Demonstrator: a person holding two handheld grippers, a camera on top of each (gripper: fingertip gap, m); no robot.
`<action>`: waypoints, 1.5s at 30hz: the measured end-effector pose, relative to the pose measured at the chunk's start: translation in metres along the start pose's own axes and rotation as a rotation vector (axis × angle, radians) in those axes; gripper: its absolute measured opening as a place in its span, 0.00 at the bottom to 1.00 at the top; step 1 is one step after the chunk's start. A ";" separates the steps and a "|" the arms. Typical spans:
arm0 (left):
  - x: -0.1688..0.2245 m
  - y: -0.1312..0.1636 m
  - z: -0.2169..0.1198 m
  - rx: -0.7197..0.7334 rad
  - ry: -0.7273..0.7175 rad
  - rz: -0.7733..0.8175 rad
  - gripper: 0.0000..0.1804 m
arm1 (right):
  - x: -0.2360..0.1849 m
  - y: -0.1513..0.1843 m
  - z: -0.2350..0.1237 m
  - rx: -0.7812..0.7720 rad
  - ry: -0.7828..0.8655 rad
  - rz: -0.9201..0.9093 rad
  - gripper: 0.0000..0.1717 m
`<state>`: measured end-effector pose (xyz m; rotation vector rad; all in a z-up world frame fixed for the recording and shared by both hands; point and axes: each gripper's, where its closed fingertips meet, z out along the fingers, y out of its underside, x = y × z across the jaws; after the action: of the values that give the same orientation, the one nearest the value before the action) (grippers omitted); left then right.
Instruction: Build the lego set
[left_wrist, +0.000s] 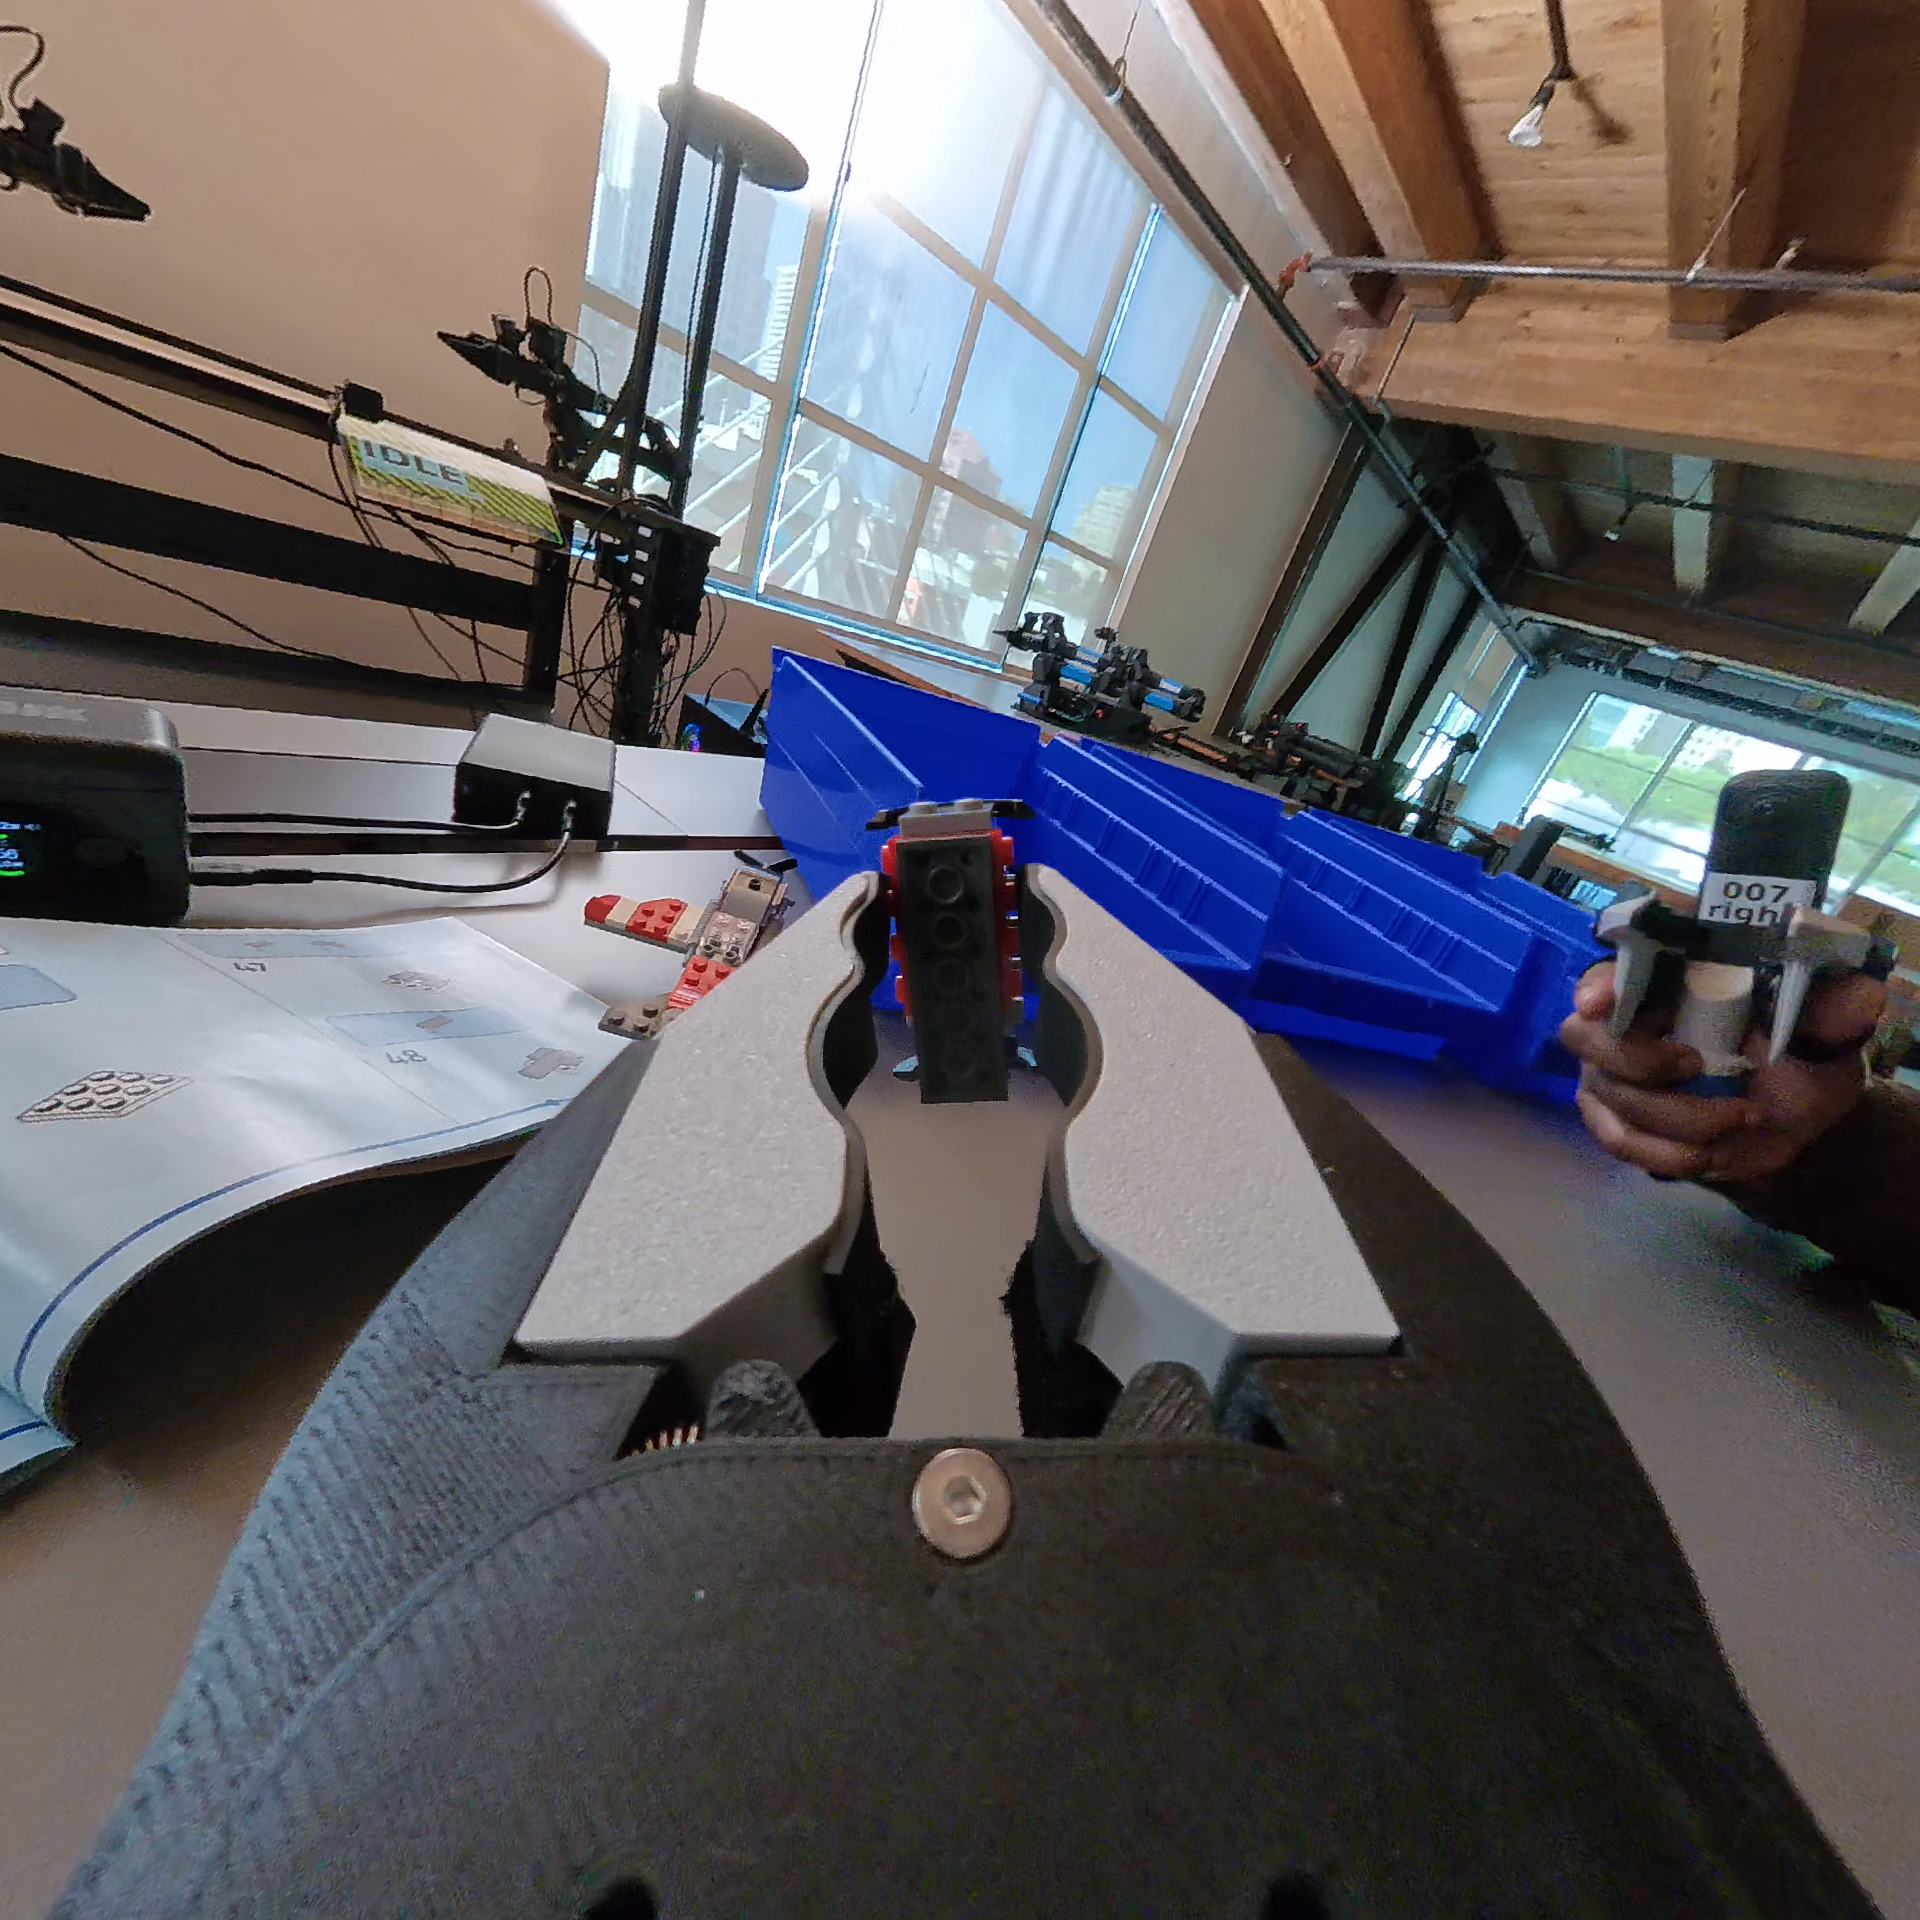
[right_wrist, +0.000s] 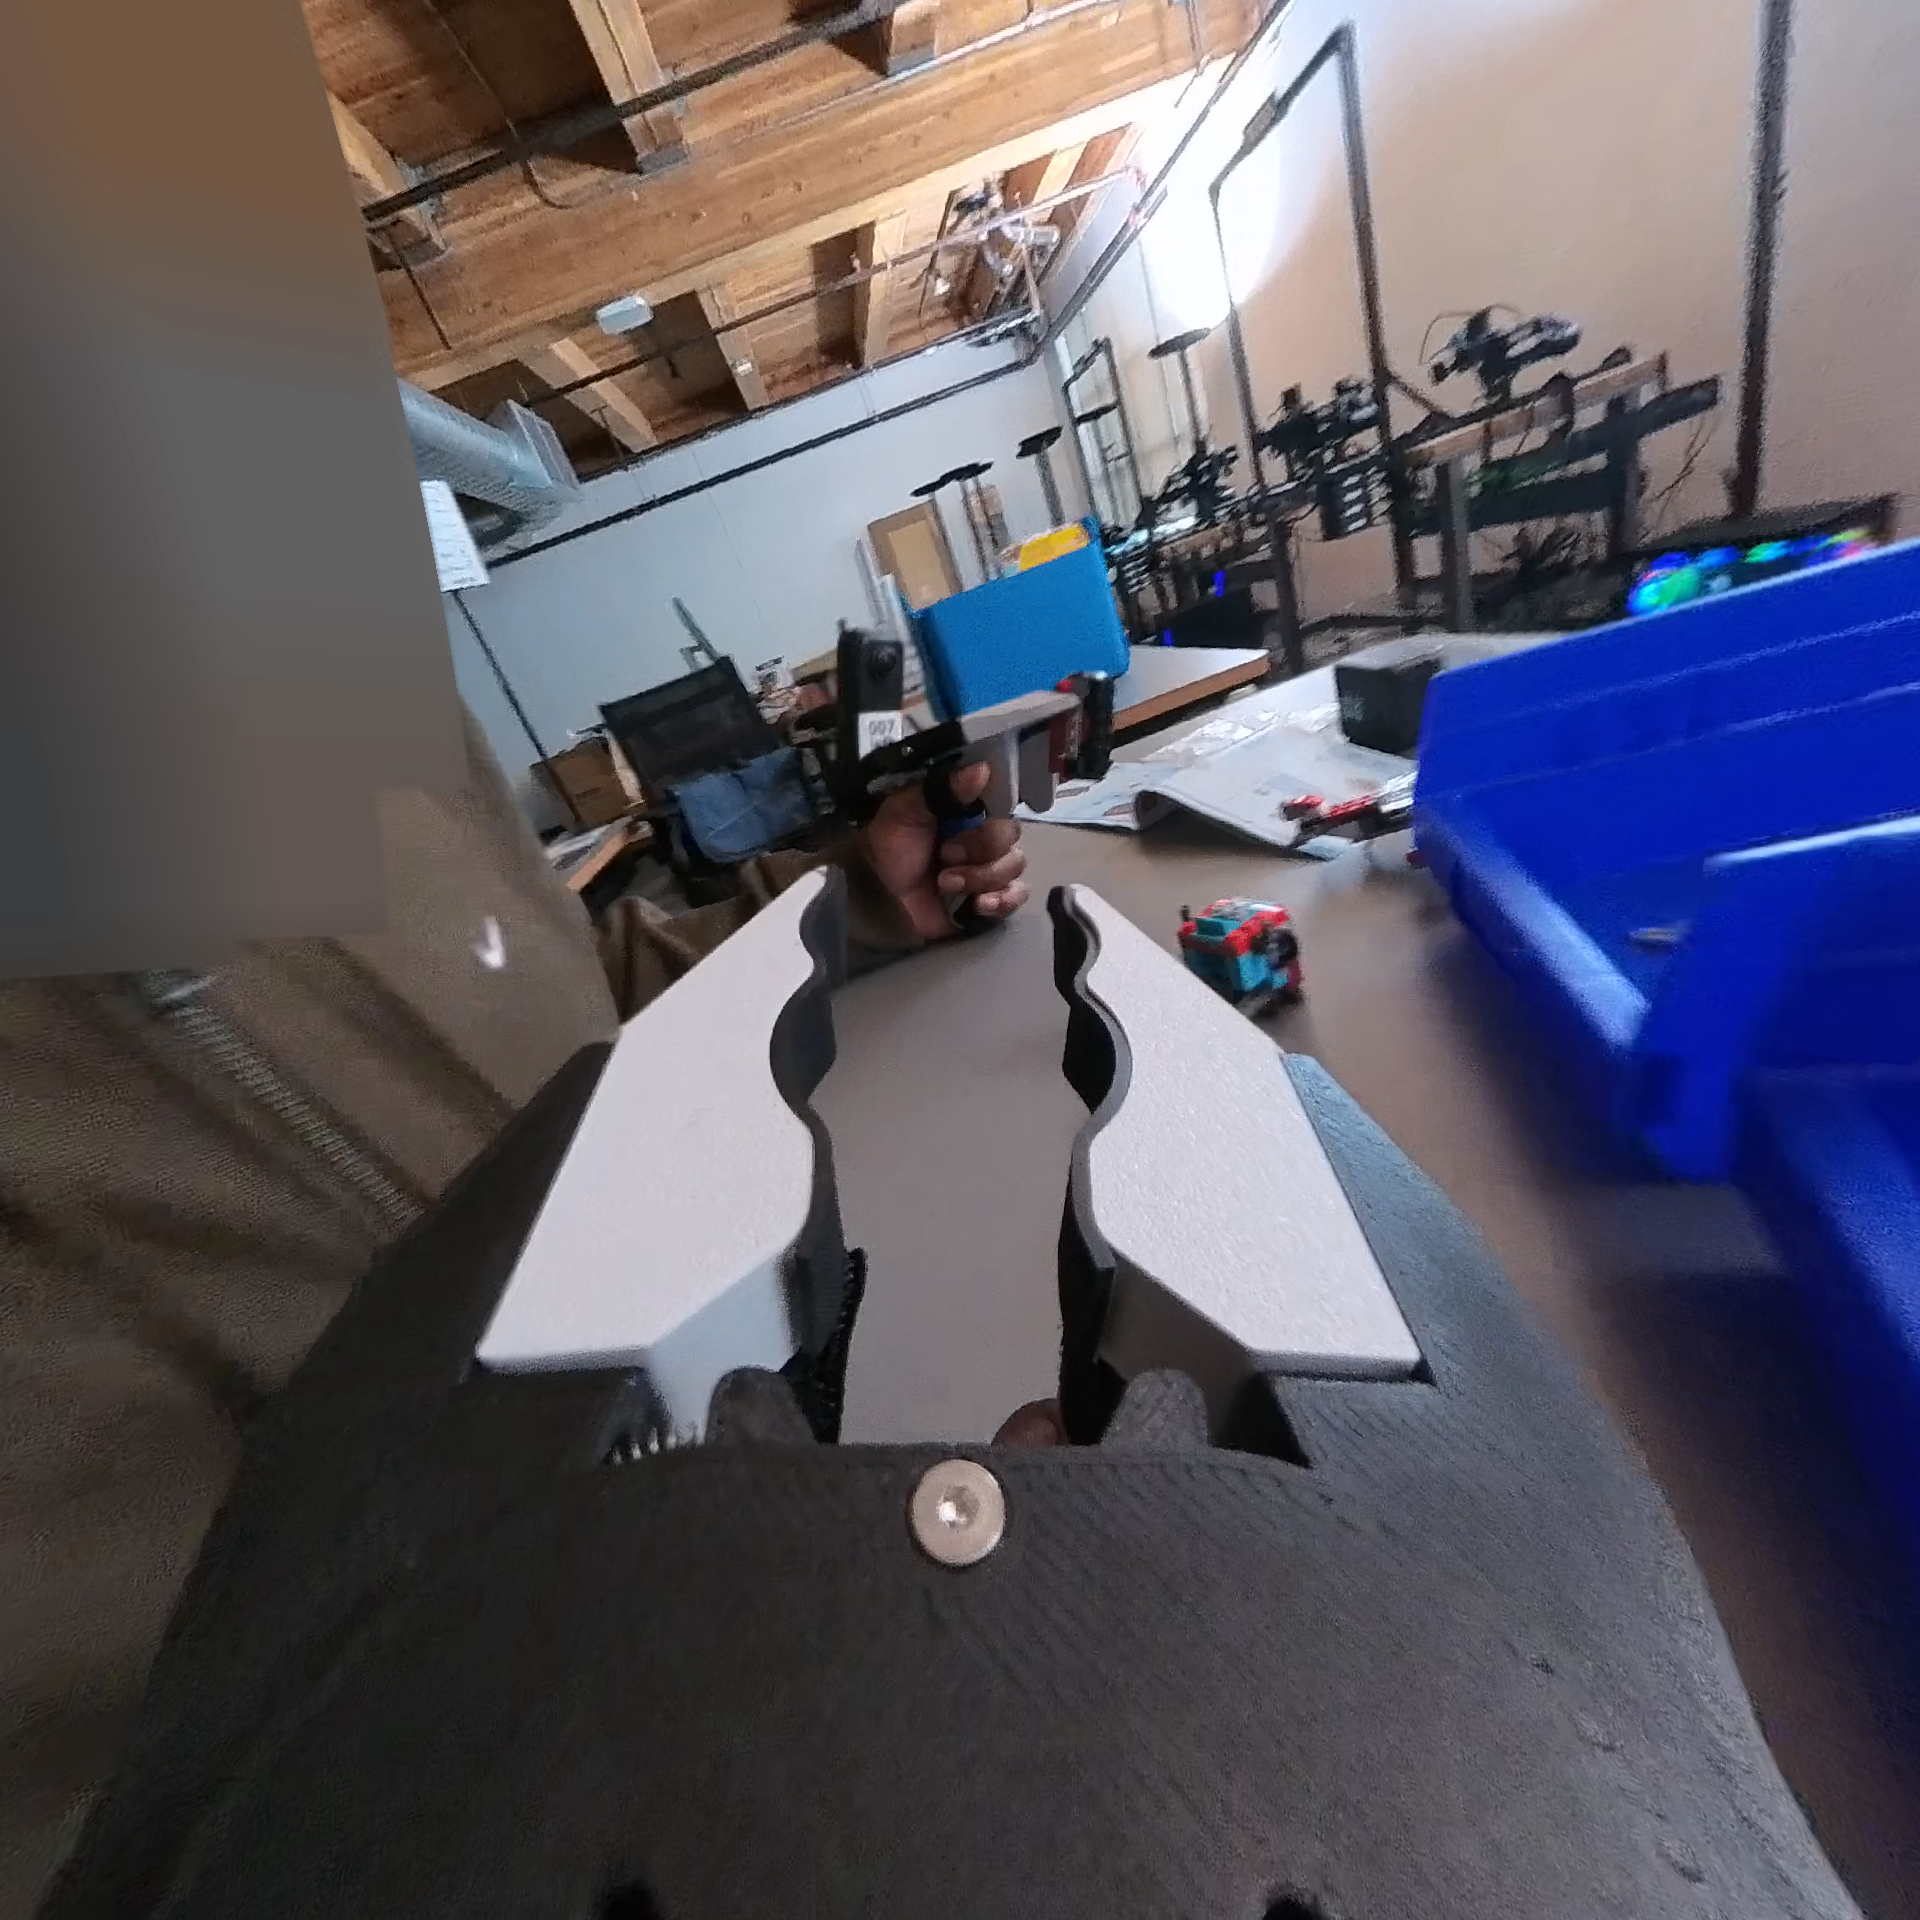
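In the left wrist view my left gripper (left_wrist: 951, 904) is shut on a small brick assembly (left_wrist: 951, 966). The assembly has a dark grey studded plate on top, red bricks at its sides and a light grey piece at the far end. Both pads press on its red sides, and it is held above the table in front of the blue bins (left_wrist: 1143, 883). The right wrist view shows the left gripper (right_wrist: 1060, 748) farther off with the same dark and red piece (right_wrist: 1086, 727). My right gripper (right_wrist: 940, 904) is open and empty above the grey table (right_wrist: 935, 1091). It also shows at the right of the left wrist view (left_wrist: 1714, 987).
A teal and red brick model (right_wrist: 1242, 951) stands on the table right of my right gripper. An open instruction booklet (left_wrist: 260, 1039) lies at the left, with a red, white and grey brick build (left_wrist: 686, 935) beside it. Black boxes with cables (left_wrist: 535, 774) stand behind. Blue bins (right_wrist: 1662, 831) fill the right. Tip to tip, the grippers are about 30 cm apart.
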<state>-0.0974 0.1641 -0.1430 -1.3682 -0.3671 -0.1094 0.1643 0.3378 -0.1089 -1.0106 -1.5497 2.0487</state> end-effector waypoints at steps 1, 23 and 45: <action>0.001 -0.001 -0.001 0.004 0.008 -0.006 0.14 | -0.001 -0.013 -0.023 0.009 0.048 -0.032 0.24; 0.003 -0.005 -0.033 0.002 0.022 -0.003 0.14 | 0.101 0.081 -0.291 -1.477 0.205 -0.358 0.17; 0.007 -0.007 -0.067 -0.034 0.023 0.069 0.14 | 0.068 -0.016 -0.214 -1.190 0.382 -0.433 0.10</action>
<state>-0.0796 0.0987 -0.1444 -1.4108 -0.2992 -0.0747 0.2737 0.5311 -0.1434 -1.1405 -2.4565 0.4726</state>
